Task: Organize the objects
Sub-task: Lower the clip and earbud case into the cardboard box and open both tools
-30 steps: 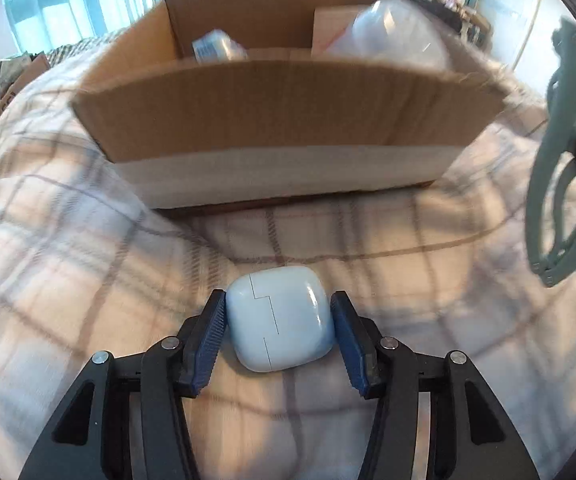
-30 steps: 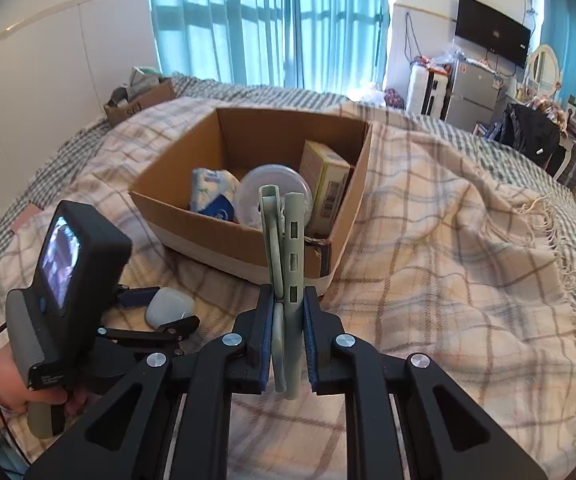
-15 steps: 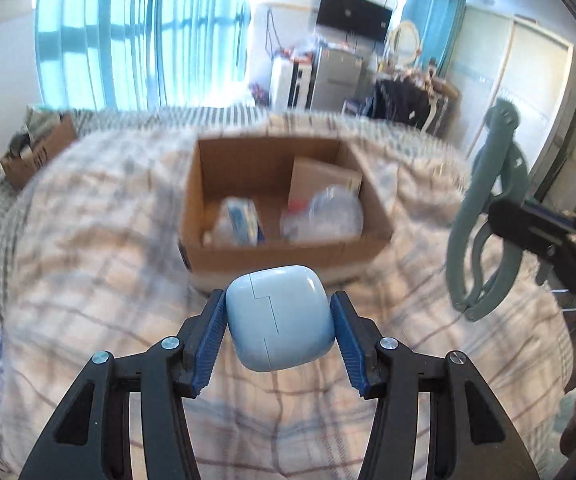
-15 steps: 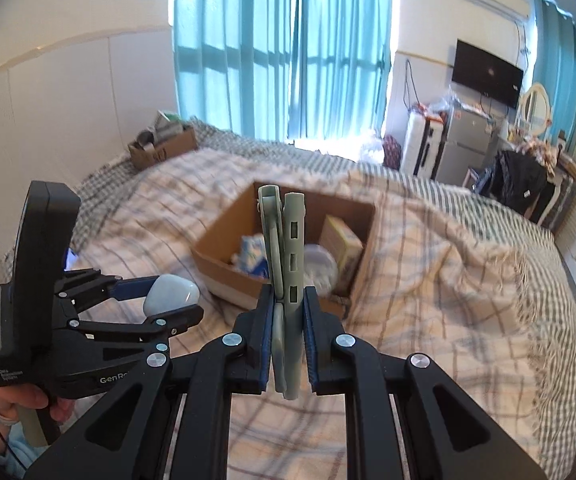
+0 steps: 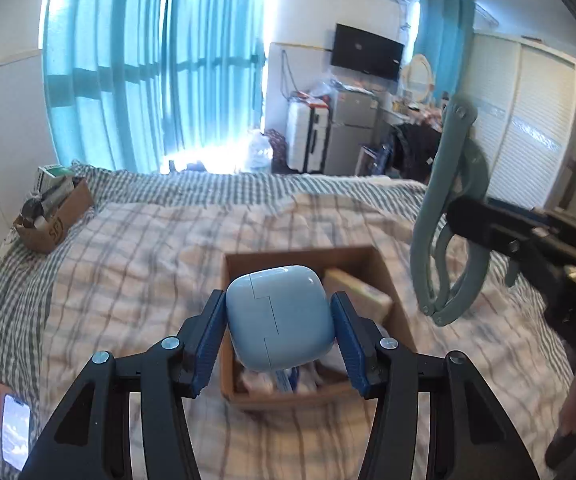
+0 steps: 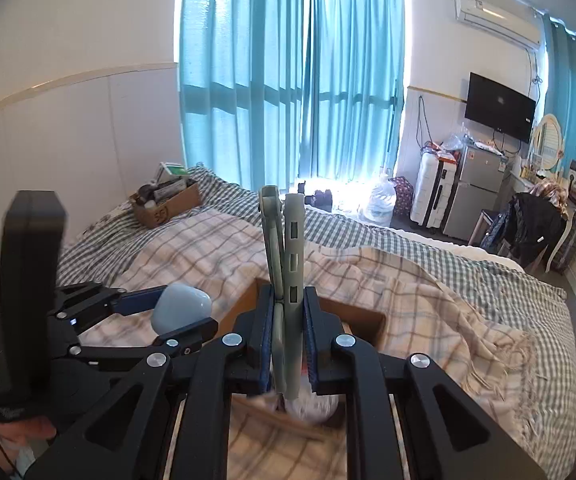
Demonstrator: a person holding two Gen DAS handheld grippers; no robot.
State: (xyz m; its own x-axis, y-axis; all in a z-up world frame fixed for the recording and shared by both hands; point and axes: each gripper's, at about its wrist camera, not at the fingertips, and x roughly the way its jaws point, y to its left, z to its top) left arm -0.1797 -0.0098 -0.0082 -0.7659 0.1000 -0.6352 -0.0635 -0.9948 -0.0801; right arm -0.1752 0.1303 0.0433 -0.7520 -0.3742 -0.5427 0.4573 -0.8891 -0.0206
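Observation:
My left gripper (image 5: 279,334) is shut on a pale blue earbud case (image 5: 279,318) and holds it in the air over the open cardboard box (image 5: 308,258) on the plaid bed. The case also shows in the right wrist view (image 6: 181,306). My right gripper (image 6: 288,344) is shut on a grey-green folding clip-like tool (image 6: 283,264), held upright above the box (image 6: 368,316). That tool shows at the right of the left wrist view (image 5: 446,216). The box holds a tan carton (image 5: 358,286) and wrapped packets.
A phone (image 5: 15,426) lies on the blanket at the lower left. A small cardboard box of clutter (image 5: 53,216) sits at the bed's far left corner. Curtains, a suitcase, a fridge and a TV stand beyond the bed.
Both grippers have risen high above the bed with their objects still held. The box now looks smaller and lies below both grippers.

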